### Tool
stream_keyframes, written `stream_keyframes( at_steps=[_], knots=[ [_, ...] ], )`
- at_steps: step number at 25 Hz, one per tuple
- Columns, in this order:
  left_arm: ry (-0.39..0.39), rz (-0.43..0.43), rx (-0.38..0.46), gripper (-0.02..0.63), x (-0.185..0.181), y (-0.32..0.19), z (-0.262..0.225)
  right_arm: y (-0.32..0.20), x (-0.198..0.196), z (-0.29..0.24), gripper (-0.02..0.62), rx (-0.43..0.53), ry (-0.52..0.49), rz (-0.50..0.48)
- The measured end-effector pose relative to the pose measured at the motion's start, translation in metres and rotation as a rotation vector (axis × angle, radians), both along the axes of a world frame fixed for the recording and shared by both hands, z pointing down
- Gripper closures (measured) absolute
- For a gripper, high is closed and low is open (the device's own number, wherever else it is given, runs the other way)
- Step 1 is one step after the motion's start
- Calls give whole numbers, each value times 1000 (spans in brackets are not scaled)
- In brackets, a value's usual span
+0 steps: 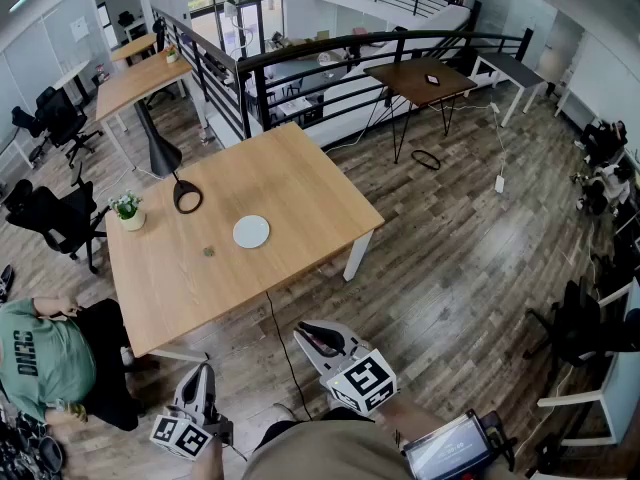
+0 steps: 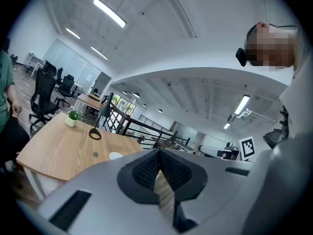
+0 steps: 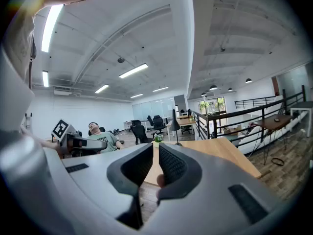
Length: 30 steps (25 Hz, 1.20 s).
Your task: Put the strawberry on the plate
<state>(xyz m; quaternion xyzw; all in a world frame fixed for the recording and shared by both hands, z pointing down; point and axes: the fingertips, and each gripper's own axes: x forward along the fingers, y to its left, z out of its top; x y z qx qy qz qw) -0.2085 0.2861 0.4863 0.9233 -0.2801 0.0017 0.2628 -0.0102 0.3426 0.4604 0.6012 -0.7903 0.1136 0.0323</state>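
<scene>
A white plate [image 1: 251, 231] lies near the middle of the wooden table [image 1: 300, 183]. A small dark object [image 1: 209, 252], too small to make out, sits just left of the plate and nearer to me. Both show in the left gripper view, the plate [image 2: 116, 155] and the small object [image 2: 95, 154]. My left gripper [image 1: 203, 368] hangs off the table's near edge, jaws meeting at the tips [image 2: 159, 153], nothing held. My right gripper [image 1: 305, 330] is also short of the table, shut [image 3: 156, 147]; a small pinkish blob low between its jaws is unclear.
A black desk lamp [image 1: 165, 158] and a potted plant [image 1: 128, 211] stand at the table's far left. A person in a green shirt [image 1: 40, 358] sits by the near left corner. A black cable [image 1: 280, 343] runs across the floor. Black railing [image 1: 330, 63] stands behind the table.
</scene>
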Motion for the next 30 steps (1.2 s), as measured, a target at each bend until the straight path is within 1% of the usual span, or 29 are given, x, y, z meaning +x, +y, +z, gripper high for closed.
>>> stream_keyframes(
  at_steps=[5,7,9,11,16,24,30],
  knots=[
    [0,5,-6,601,3,3,2,1,1,-2,551,0,-6,-2],
    [0,5,-9,603,4,4,3,2,2,-2,551,-4,-46,-2],
    [0,2,-13,601,5,4,3,3,3,-3,549,-7,-110,-3],
    [0,1,-17,603,7,4,6,3,5,-2,546,-9,-133,-1],
    [2,3,-21,603,18,5,8,4,13,0,545,0,-122,-1],
    [5,-1,-13,601,38,3,5,5,27,0,541,13,-131,-16],
    [8,-28,-13,601,53,5,4,10,39,5,541,19,-137,-46]
  ],
)
